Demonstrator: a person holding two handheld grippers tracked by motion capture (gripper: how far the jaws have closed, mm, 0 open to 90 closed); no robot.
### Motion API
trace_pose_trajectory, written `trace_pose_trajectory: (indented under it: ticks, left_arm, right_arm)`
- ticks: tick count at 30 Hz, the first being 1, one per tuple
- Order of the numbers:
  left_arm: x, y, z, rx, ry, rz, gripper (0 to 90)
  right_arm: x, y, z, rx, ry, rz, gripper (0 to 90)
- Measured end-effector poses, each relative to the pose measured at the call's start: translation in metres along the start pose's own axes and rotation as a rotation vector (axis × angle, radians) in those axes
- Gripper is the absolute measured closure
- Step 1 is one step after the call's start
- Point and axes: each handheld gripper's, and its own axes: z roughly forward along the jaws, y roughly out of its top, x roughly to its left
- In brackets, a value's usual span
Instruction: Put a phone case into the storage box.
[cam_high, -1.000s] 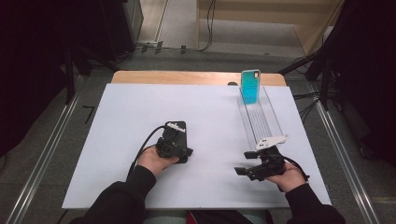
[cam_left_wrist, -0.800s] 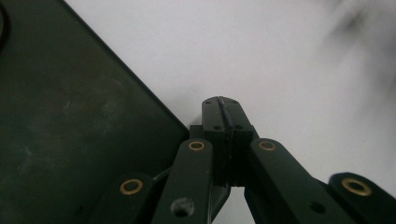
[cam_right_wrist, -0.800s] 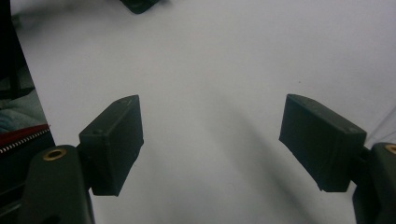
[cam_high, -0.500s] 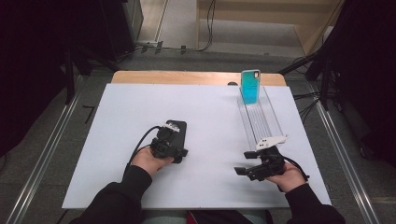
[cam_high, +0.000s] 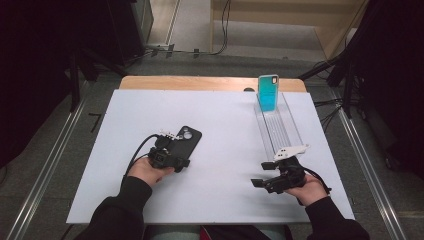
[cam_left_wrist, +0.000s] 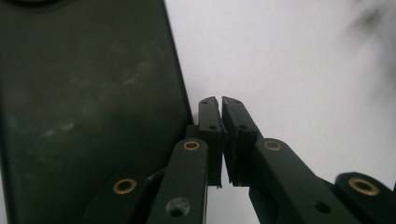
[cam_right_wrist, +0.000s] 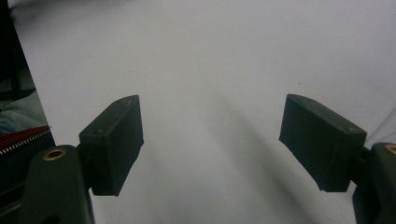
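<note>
So the black phone case (cam_high: 184, 142) lies flat on the white desk (cam_high: 225, 130), well left of the clear rack (cam_high: 278, 127), which I'll use as the landmark. The left gripper (cam_high: 167, 150) sits at the case's near end, touching it or just beside it. In the left gripper view its jaws are nearly closed, just a thin slit between the pads, nothing in them, and the case (cam_left_wrist: 88, 107) lies just to their left. They've just been cracking open a hair. At the far end of the rack a teal phone case (cam_high: 268, 93) stands upright in a slot. The right gripper (cam_high: 267, 175) hovers just off the rack's near end, left of it, jaws spread wide and empty over bare desk (cam_right_wrist: 210, 70).
</note>
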Motion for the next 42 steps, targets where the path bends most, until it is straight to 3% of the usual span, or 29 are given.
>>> trace_pose_trajectory:
  ticks: [12,17,19,24,30,35,38,42]
  left_arm:
    - [0.020,-0.007,-0.017,-0.020,0.045,-0.041,87.5]
    - [0.023,-0.010,-0.023,-0.030,0.036,-0.042,87.1]
    - [0.022,-0.011,-0.028,-0.059,0.027,-0.046,82.8]
    - [0.016,-0.018,-0.041,-0.110,-0.005,-0.012,69.5]
    - [0.013,-0.030,-0.052,-0.144,-0.073,-0.019,50.9]
    - [0.008,-0.039,-0.058,-0.175,-0.103,0.013,41.8]
    - [0.005,-0.043,-0.060,-0.183,-0.099,0.047,41.3]
    - [0.002,-0.049,-0.063,-0.191,-0.124,0.055,38.2]
  right_arm:
    - [-0.001,0.000,-0.001,0.000,-0.003,0.007,19.9]
    - [-0.001,0.000,0.000,0.001,-0.002,0.005,19.9]
    - [-0.001,0.000,-0.001,0.001,-0.002,0.008,19.9]
    - [-0.002,-0.001,-0.001,0.001,0.000,0.008,19.9]
    - [-0.002,-0.001,-0.002,-0.001,-0.003,0.014,19.9]
    - [-0.002,-0.001,-0.002,0.002,-0.004,0.015,19.8]
    - [-0.003,-0.002,-0.003,0.006,-0.006,0.015,19.9]
    - [-0.003,-0.002,-0.003,0.006,-0.008,0.014,19.8]
